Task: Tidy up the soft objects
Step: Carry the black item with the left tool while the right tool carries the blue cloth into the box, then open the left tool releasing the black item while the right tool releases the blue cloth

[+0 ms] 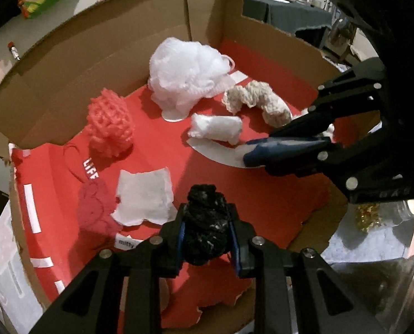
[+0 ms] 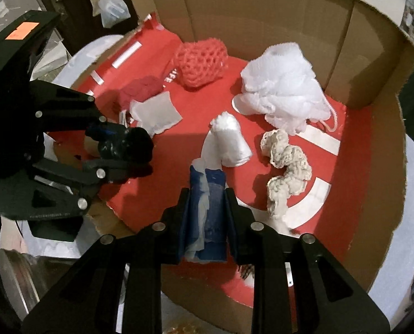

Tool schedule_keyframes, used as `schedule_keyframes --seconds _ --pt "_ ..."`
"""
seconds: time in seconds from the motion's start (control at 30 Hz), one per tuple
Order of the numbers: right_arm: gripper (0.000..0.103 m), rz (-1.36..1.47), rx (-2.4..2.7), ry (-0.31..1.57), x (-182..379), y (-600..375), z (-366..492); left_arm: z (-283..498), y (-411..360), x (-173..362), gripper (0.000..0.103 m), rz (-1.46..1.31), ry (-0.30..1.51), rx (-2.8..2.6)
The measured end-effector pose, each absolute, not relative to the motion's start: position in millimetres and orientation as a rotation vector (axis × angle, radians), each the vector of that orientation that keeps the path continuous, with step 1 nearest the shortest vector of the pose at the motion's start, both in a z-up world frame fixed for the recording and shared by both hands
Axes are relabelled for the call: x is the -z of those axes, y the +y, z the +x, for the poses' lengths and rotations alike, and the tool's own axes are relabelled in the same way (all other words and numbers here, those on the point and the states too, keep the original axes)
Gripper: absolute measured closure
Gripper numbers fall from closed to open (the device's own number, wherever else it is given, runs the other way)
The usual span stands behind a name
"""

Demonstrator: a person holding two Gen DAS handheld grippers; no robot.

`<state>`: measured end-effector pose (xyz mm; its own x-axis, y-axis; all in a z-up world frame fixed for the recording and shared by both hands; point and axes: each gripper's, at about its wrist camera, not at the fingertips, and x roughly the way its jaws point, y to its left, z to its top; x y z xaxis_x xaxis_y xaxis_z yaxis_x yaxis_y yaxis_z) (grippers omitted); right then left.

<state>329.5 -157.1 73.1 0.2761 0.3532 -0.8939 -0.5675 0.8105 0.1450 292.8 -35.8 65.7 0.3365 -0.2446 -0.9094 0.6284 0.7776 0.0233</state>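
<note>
Already over the cardboard box [image 1: 76,64], we carry two loads at once. Our left gripper [image 1: 207,239] is clamped on a black crocheted wad [image 1: 205,222], pads pressing both flanks, jaws only narrowly apart; the wad hangs above the box's red printed floor [image 1: 207,167] near the torn front edge. Our right gripper [image 2: 205,208] is all but closed, pinching a thin strip of white fabric [image 2: 200,211] between its blue pads; whether that strip belongs to the white rolled cloth [image 2: 230,142] just beyond the tips, we can't tell.

Inside the box, w/ gaps between them: a coral crocheted net pouch [image 1: 109,122] by the left wall, a white mesh bath pouf [image 1: 187,75] toward the back corner, a cream knitted twist [image 1: 259,103] beside it, a flat white cloth square [image 1: 145,197], and a dark red knit piece [image 1: 95,206] touching that square.

Our read: this is the placing step, both items arriving for drop-off, neither released yet. Next move, as we judge it, calls for lowering the black wad onto bare red floor in front of the white square, then opening the left jaws wide enough that the yarn doesn't snag on the pads. Same for the right: set down, open, lift clear w/o dragging neighbours.
</note>
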Motion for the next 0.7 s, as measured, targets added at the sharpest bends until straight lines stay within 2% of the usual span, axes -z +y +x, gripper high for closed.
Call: schedule_keyframes --seconds 0.5,0.7 --pt "0.079 -0.263 -0.600 1.186 -58 -141 340 287 -24 -62 0.072 0.414 1.119 0.570" --pt "0.078 -0.286 -0.583 1.193 -55 -138 337 300 -36 -58 0.061 0.417 1.121 0.564"
